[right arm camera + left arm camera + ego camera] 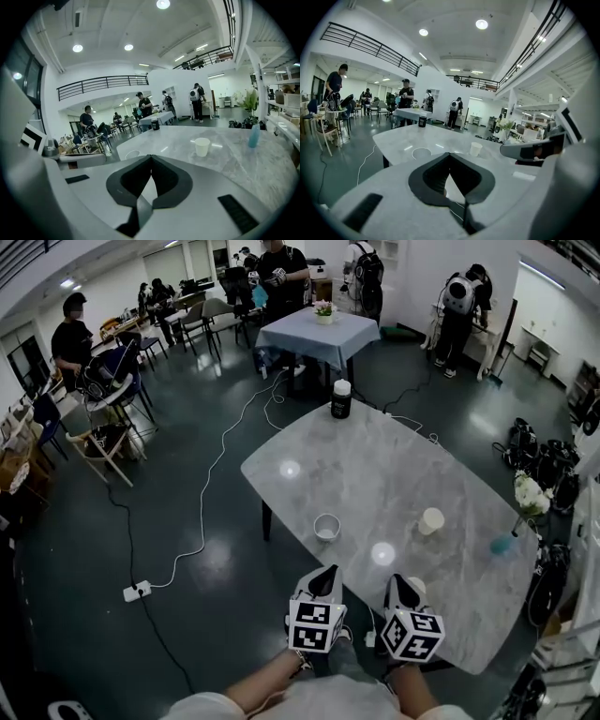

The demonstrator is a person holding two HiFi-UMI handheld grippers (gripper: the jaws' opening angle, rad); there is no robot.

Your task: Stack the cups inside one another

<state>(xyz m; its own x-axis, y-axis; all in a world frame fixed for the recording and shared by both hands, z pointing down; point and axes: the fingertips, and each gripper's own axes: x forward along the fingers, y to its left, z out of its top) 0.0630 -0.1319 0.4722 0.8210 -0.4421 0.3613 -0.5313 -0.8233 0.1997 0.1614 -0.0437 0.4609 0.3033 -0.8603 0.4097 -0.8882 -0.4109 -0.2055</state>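
Note:
Two paper cups stand apart on the marble table (375,465). A white cup (326,526) is near the table's left edge, and a cream cup (430,520) stands to its right. My left gripper (325,576) is shut and empty, just short of the white cup. My right gripper (401,582) is also shut and empty, near the table's front edge and short of the cream cup. The left gripper view shows its closed tips (449,153), with the white cup's rim (422,153) and the cream cup (476,148) beyond. The right gripper view shows its closed tips (151,156), the cream cup (202,146) and the white cup (132,153).
A black jar with a white lid (340,399) stands at the table's far end. A blue vase (502,545) with white flowers (530,493) is at the right edge. A white cable (211,474) and power strip (137,592) lie on the floor to the left. Beyond are people, chairs and a cloth-covered table (319,334).

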